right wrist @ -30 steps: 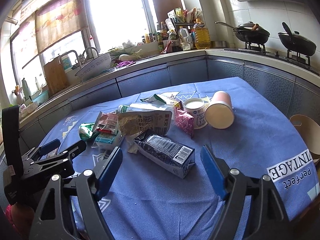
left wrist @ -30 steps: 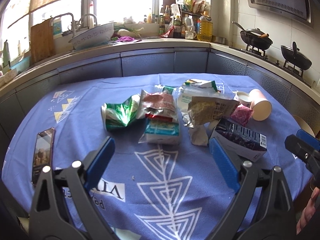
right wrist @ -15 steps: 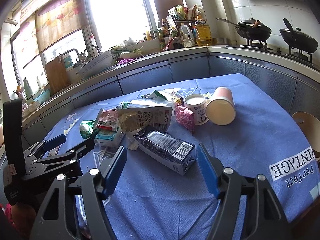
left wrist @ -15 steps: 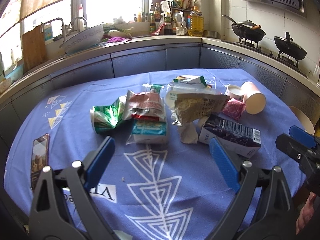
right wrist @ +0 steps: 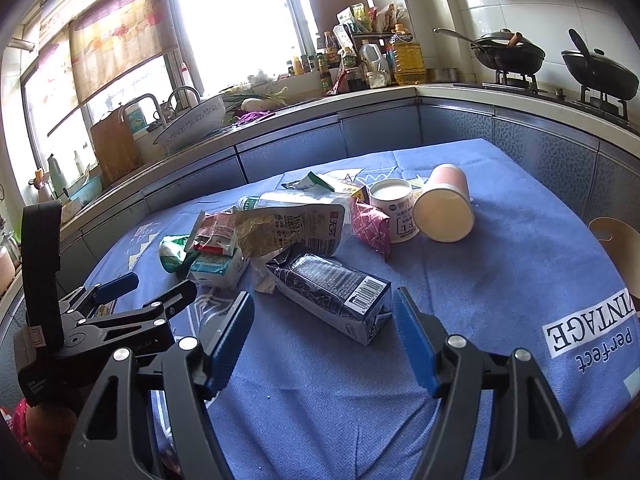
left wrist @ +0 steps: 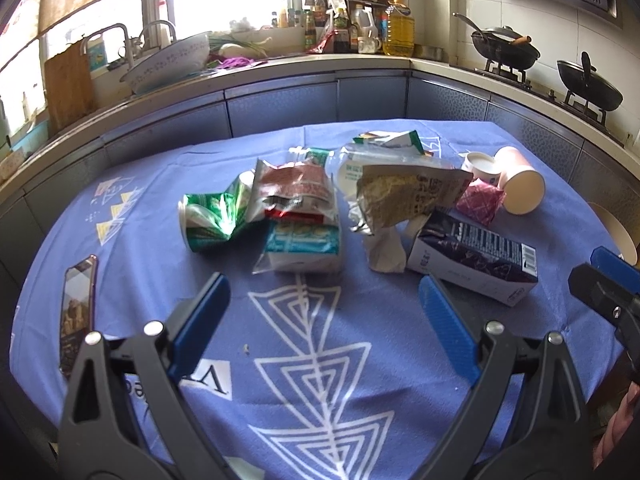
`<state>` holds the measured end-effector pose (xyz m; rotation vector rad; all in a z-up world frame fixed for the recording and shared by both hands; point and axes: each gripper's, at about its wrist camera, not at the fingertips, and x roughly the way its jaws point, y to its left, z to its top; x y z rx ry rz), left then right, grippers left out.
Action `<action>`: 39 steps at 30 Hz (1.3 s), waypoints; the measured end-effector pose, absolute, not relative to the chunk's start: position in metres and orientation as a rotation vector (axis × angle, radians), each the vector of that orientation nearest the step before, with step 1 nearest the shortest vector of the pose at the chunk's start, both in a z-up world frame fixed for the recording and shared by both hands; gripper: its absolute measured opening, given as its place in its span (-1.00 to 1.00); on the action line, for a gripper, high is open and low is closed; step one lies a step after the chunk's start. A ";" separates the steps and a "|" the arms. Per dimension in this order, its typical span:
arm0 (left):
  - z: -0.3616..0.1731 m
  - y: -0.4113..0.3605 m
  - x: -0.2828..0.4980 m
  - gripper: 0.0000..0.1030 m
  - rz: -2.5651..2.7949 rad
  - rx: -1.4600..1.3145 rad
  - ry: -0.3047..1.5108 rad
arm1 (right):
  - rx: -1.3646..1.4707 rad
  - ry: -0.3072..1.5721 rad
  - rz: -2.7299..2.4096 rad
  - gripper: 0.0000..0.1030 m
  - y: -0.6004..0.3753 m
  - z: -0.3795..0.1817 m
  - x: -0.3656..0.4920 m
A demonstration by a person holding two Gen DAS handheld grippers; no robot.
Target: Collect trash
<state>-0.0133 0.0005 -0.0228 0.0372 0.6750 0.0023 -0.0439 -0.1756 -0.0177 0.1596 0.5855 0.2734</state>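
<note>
Trash lies in a heap on the blue tablecloth (left wrist: 320, 360): a dark milk carton (left wrist: 472, 258) (right wrist: 332, 286), a tan snack bag (left wrist: 408, 196) (right wrist: 292, 230), a red wrapper (left wrist: 296, 192), a green crushed cup (left wrist: 208, 216), a teal packet (left wrist: 304, 244), a pink packet (right wrist: 370, 226) and a pink paper cup (right wrist: 444, 210) on its side. My left gripper (left wrist: 324, 300) is open and empty, short of the teal packet. My right gripper (right wrist: 324, 320) is open with the carton's near end just ahead of the jaws.
A phone (left wrist: 76, 308) lies near the table's left edge. A white yogurt tub (right wrist: 394, 206) stands by the paper cup. A wooden chair back (right wrist: 616, 240) is at the right. Kitchen counter, sink and stove run behind the table.
Both grippers have come a little closer to the trash heap. The right gripper now has the carton's end nearly between its fingers. Nothing has been taken hold of.
</note>
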 end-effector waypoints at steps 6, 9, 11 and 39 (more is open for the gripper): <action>-0.027 0.003 -0.010 0.78 0.008 0.043 0.691 | 0.158 0.595 0.273 0.37 -0.174 -0.019 -0.042; -0.029 0.004 -0.009 0.78 0.011 0.037 0.703 | 0.155 0.596 0.274 0.37 -0.174 -0.019 -0.042; -0.030 0.005 -0.009 0.78 0.014 0.037 0.705 | 0.154 0.596 0.273 0.37 -0.174 -0.020 -0.042; -0.036 0.015 -0.003 0.78 0.010 0.034 0.729 | 0.103 0.630 0.299 0.37 -0.172 -0.023 -0.032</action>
